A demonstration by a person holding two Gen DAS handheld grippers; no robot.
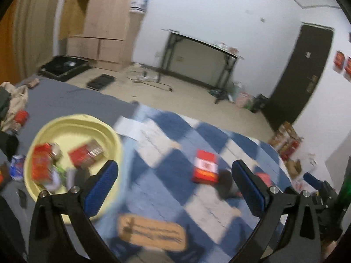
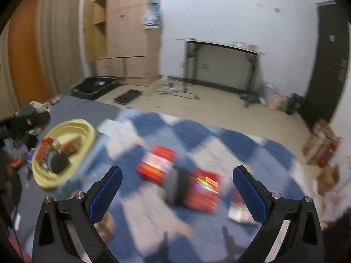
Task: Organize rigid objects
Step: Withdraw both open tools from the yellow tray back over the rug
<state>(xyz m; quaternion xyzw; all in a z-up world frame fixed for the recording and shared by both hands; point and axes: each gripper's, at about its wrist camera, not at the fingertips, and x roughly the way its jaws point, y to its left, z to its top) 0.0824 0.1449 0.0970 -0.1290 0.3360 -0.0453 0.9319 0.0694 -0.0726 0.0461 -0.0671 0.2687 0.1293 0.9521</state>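
A yellow bowl (image 1: 109,135) sits at the left on the bed and holds red boxes (image 1: 84,153) and other small items; it also shows in the right wrist view (image 2: 87,129). A red box (image 1: 206,166) lies on the blue-and-white checked cloth (image 1: 171,131). My left gripper (image 1: 175,188) is open and empty above the cloth, its left finger over the bowl's rim. My right gripper (image 2: 177,191) is open and empty above two red boxes (image 2: 156,164) (image 2: 203,190) and a dark object (image 2: 174,186) between them. A tan flat object (image 1: 151,230) lies near the left gripper. Both views are blurred.
A red-capped jar (image 1: 19,120), a blue-white can (image 1: 17,166) and clothes (image 1: 15,96) lie left of the bowl. A small pack (image 2: 239,213) lies by the right finger. The bed's far edge meets a beige floor with a folding table (image 1: 201,61) and boxes (image 1: 285,142).
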